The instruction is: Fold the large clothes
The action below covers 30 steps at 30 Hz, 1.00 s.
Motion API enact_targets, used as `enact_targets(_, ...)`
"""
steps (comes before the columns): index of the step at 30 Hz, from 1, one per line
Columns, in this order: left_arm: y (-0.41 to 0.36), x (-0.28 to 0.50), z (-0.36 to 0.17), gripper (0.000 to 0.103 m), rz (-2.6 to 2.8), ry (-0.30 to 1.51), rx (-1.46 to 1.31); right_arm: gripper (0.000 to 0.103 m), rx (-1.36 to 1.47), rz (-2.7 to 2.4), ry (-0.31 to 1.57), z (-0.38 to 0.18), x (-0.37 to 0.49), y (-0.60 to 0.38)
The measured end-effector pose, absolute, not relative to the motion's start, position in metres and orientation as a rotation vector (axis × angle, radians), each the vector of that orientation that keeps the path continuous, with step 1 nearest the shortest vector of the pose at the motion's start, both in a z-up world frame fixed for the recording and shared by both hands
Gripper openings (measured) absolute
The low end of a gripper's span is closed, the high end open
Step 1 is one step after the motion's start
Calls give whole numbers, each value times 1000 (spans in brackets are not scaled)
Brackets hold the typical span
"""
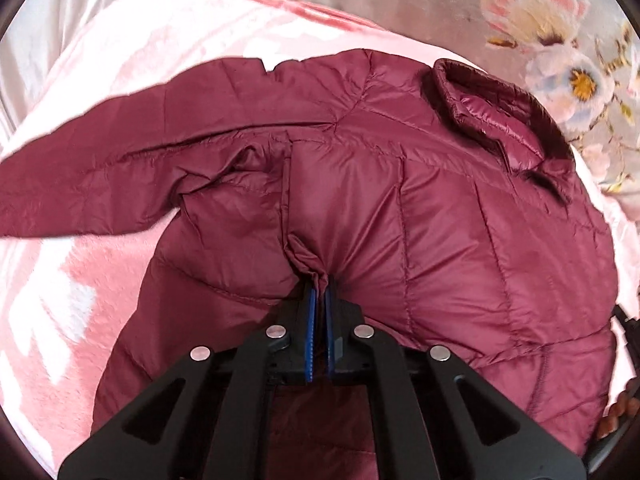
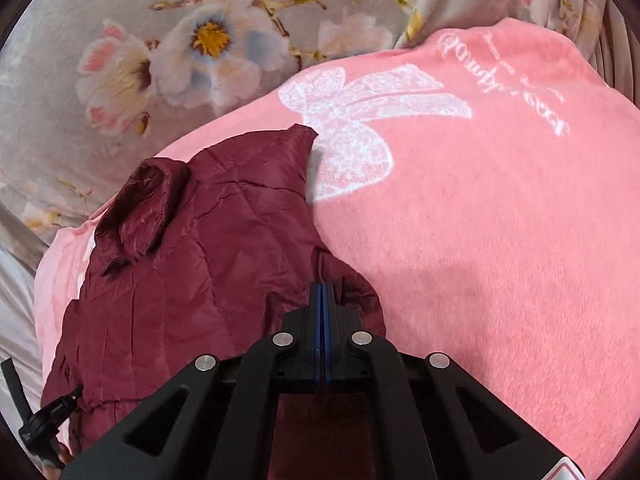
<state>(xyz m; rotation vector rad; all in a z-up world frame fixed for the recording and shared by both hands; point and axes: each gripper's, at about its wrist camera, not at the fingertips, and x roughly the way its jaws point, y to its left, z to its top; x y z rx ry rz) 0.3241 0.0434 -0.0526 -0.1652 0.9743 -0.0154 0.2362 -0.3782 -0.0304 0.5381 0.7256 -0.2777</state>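
Observation:
A maroon quilted puffer jacket (image 1: 440,220) lies on a pink blanket, collar (image 1: 496,120) at the far right, one sleeve (image 1: 120,168) stretched out to the left. My left gripper (image 1: 319,284) is shut on a pinched fold of the jacket's body near the armpit seam. In the right wrist view the jacket (image 2: 200,248) lies at the left with its collar (image 2: 140,208) up. My right gripper (image 2: 322,286) is shut on the jacket's right edge where it meets the blanket.
The pink fleece blanket (image 2: 500,260) with a white bow print (image 2: 360,128) covers the bed. Grey floral bedding (image 2: 140,40) lies beyond it and shows in the left wrist view (image 1: 560,40). The left gripper's black body (image 2: 40,420) shows at the lower left.

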Motion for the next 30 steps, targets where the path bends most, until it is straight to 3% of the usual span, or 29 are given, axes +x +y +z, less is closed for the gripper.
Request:
enact_targets(8,31,318,-56,4,14,918,-79,0,391,-318,832,-45,262,-367)
enact_targets(22,39,308,-55,9,-3,876,-111,0,273,-388,838,-53,260,-358)
enact_targets(23,45,304,-54,11,-16,878,-136,0,256,-413,848,-49,258,-354)
enact_targets(24,50,300,-52,18,-22,876,-152,13,252,-429,845,-44,253,-349)
enact_targets(25,58,293,-49,34,-20,872,-170,14,272,-406,824,-35,244,-341)
enact_targets(27,78,275,-37,56,10,835,-218,14,301,-298,796,-20,232,-315)
enact_targets(30,89,266,-19,57,-33,831,-294,14,227,-204,786,-9,233,-266)
